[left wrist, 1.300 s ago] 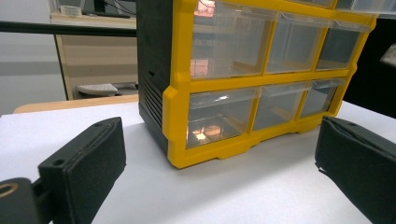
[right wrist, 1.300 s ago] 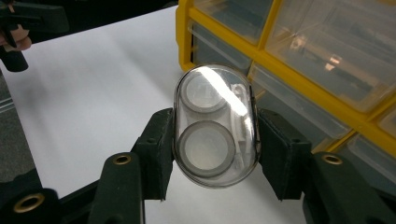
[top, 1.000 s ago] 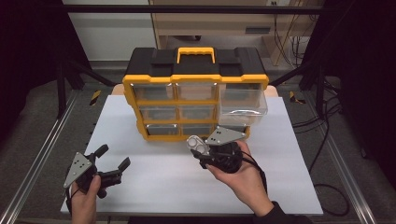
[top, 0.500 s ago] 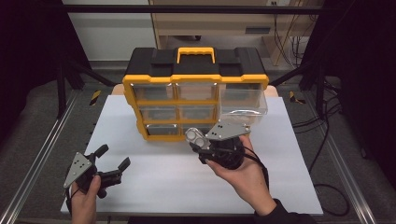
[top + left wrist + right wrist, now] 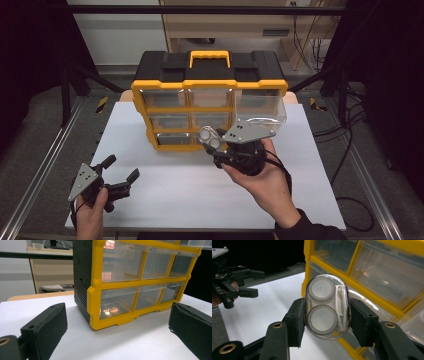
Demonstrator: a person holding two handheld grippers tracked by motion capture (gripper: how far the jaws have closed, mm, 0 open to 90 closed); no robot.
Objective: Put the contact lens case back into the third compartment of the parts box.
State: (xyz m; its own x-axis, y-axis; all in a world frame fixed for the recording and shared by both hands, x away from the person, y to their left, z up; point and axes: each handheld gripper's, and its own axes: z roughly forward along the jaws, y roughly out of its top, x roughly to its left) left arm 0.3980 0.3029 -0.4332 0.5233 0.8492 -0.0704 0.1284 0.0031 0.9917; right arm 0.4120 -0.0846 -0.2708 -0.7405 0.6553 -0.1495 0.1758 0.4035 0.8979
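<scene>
Since the earlier frames, the right gripper (image 5: pixel 212 142) had risen slightly in front of the yellow-and-black organizer (image 5: pixel 210 95), carrying its load with it; the left gripper (image 5: pixel 120 175) had not shifted.

Left of the organizer, near the front-left corner of the white tabletop (image 5: pixel 165 190), the left gripper stood with jaws wide apart and nothing between them. Bare table lay between it and the organizer's base. In the left gripper view the organizer's near corner (image 5: pixel 93 322) sat well ahead of the pads (image 5: pixel 48 323), with open surface to either side.

Directly before the organizer's lower drawers, the right gripper was clamped on a clear oval case (image 5: pixel 327 306), both pads pressing its sides. The case held two round white-lidded wells, one above the other, and a thin white strip along one side. In the high view the case (image 5: pixel 211 139) hung just off the drawer fronts, above the table.

At the organizer's right column, a clear drawer (image 5: pixel 260 112) stood pulled out over the right hand (image 5: pixel 260 175).

Drawer contents were hard to make out through reflections. The right gripper's body was partly hidden under its grey plate (image 5: pixel 247 131). The strip in the case could not be identified.
</scene>
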